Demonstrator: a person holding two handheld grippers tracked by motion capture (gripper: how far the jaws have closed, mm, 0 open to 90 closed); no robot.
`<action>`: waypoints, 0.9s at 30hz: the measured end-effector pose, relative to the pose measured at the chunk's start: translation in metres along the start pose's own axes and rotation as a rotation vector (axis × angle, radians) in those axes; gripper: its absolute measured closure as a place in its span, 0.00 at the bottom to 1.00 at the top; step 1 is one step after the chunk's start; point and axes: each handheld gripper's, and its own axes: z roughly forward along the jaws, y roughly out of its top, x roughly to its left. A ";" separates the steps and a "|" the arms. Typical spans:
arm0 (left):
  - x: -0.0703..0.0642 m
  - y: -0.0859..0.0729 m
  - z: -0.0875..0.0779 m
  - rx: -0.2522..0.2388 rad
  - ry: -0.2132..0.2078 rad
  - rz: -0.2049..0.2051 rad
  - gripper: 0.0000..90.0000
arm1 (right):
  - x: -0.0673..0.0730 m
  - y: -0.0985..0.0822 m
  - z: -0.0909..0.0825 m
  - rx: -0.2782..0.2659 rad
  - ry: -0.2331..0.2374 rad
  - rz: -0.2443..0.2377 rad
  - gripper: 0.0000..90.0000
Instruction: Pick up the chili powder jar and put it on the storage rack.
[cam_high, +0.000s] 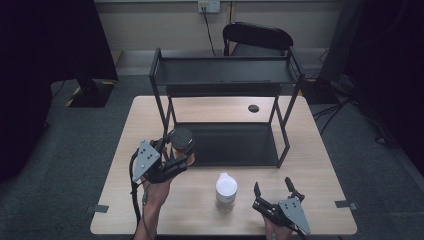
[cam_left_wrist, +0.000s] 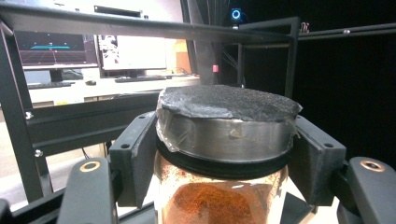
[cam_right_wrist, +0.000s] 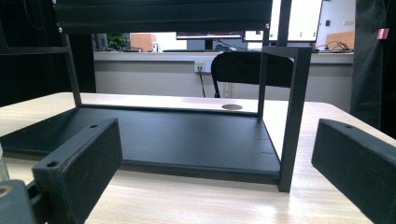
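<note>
My left gripper is shut on a glass jar with a dark lid and orange-red powder inside, held above the table by the front left corner of the black two-tier shelf. In the left gripper view the jar sits between the two black pads, which press on its neck under the metal lid. My right gripper stands open near the table's front right, nothing between its jaws. In the right gripper view its jaws frame the shelf's lower tier.
A white-lidded jar stands on the wooden table between the two grippers. A black chair stands behind the table. The table has a round cable hole at the back.
</note>
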 end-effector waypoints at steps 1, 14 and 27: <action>0.001 0.001 0.001 -0.001 -0.002 -0.004 0.36 | 0.000 0.000 0.000 0.000 0.000 0.000 0.01; 0.008 0.035 0.020 -0.010 -0.011 0.005 0.36 | 0.000 0.000 0.000 0.000 0.001 0.000 0.01; 0.016 0.081 0.042 -0.028 -0.022 0.025 0.37 | 0.000 0.000 0.000 0.000 0.001 0.000 0.01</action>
